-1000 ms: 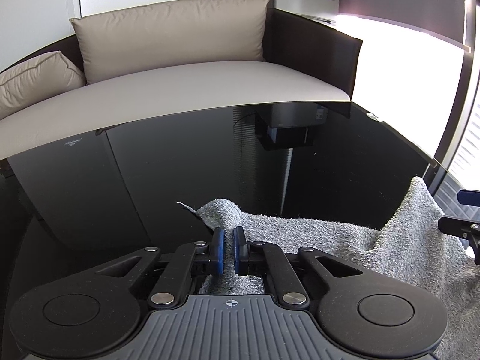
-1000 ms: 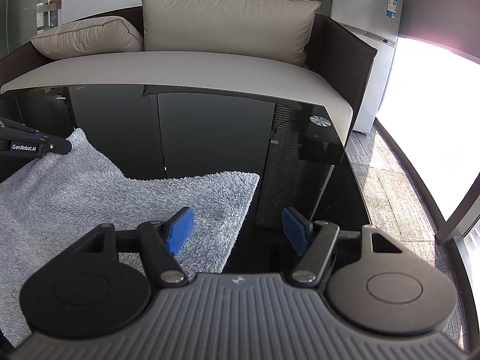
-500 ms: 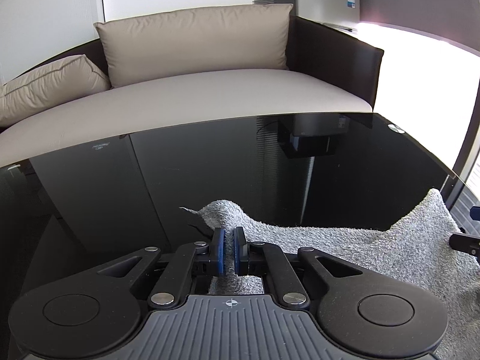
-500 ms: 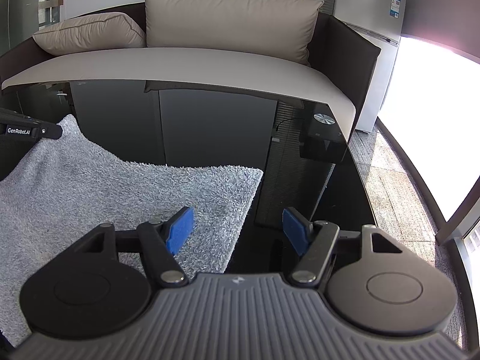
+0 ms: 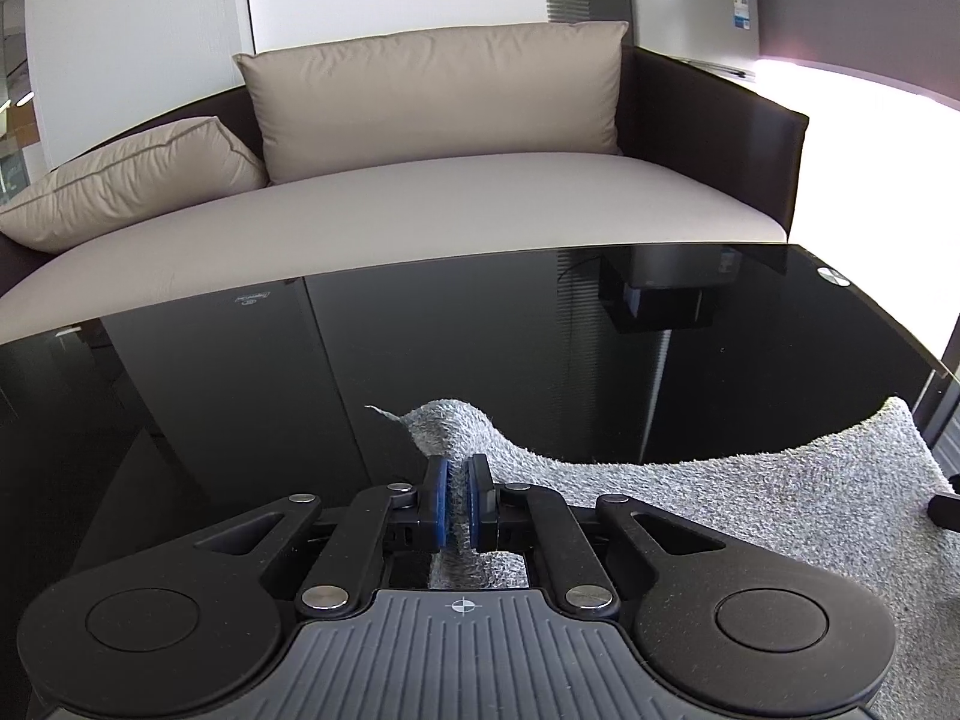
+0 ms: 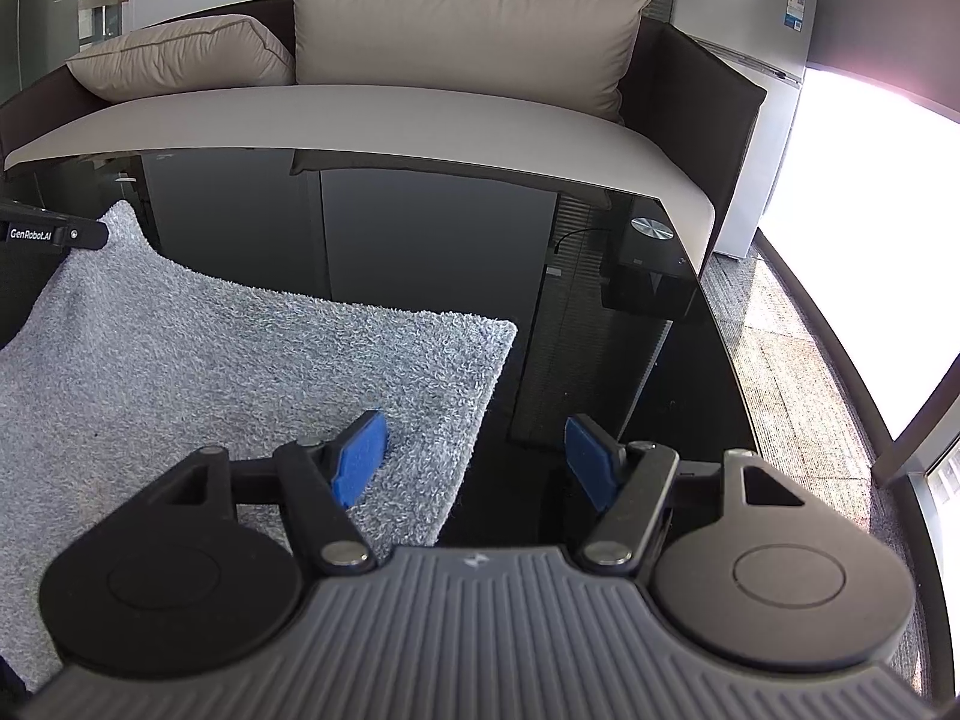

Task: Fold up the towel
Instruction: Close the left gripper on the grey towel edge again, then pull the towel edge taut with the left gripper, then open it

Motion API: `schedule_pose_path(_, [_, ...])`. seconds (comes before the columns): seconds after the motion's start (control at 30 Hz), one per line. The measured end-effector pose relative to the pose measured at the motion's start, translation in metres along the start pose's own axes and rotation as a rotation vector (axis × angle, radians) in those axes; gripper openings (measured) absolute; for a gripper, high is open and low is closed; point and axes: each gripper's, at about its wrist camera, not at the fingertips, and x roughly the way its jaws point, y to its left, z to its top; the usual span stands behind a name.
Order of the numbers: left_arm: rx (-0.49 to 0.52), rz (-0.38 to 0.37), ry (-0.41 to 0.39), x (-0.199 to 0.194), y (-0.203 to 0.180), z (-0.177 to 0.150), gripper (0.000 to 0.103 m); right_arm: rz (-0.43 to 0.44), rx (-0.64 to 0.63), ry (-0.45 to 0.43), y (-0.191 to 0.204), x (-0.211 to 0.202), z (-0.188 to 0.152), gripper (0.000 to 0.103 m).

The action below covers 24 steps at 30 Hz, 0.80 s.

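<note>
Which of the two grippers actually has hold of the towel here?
The left gripper: its blue pads are shut on a bunched corner of the grey towel. The right gripper is wide open, straddling the towel's right edge without pinching it.

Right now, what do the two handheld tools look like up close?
Both share one build: left tool and right tool have black linkage arms with silver pivot pins, blue pads, round black discs and a ribbed grey body with a small centre mark. The left's side arm reads "GenRobot.AI". No cables or sleeves visible.
</note>
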Motion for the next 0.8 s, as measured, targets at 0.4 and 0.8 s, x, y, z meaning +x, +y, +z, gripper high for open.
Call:
schedule_pose_path(0.4, [0.01, 0.036, 0.062, 0.013, 0.011, -0.004, 0.01, 0.004, -0.015, 0.005, 0.002, 0.0, 0.003, 0.069])
schedule_pose_path(0.8, [0.003, 0.05, 0.032, -0.003, 0.021, 0.0, 0.014, 0.023, -0.039, 0.029, 0.002, -0.003, 0.004, 0.069])
